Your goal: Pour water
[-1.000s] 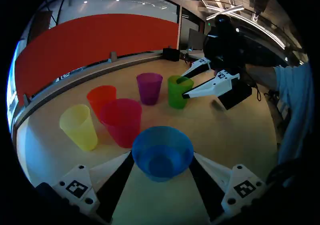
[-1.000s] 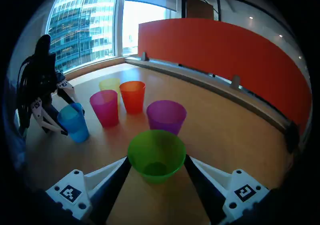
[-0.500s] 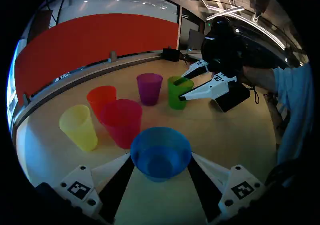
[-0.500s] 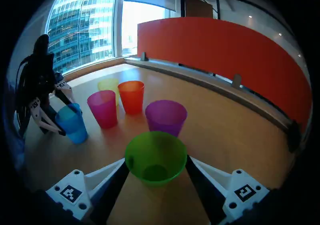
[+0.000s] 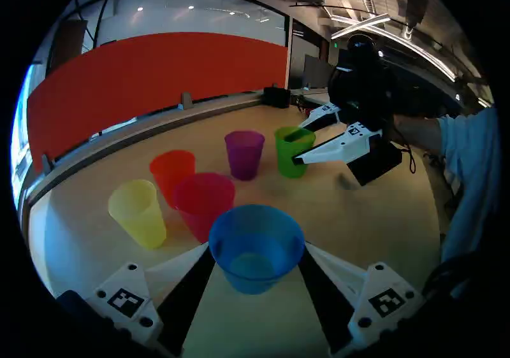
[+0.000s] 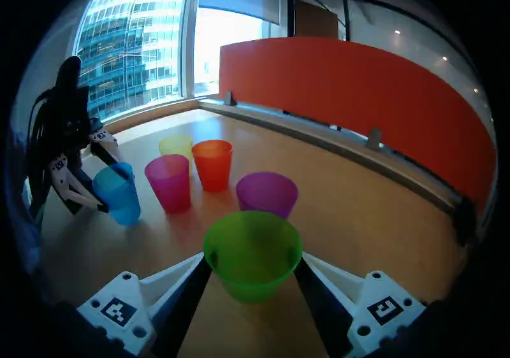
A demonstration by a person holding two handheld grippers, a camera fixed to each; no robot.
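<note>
Holding the blue cup (image 5: 255, 286) level matters most now: the left gripper (image 5: 257, 251) has both fingers pressed on its sides, with what looks like water (image 5: 254, 265) low inside. The right gripper (image 6: 252, 260) likewise clamps the green cup (image 6: 252, 280), directly between its fingers. Bringing the rims close before tilting slowly, over the table (image 6: 357, 218) and away from the purple cup (image 6: 266, 193) just ahead, should limit spills.

Translucent blue plastic cup (image 5: 257, 256), smooth and slightly glossy, translucent green plastic cup (image 6: 252, 262), smooth wooden table (image 6: 370, 224) with soft sheen, matt orange partition (image 6: 382, 84), light blue cloth sleeve (image 5: 472, 167).
</note>
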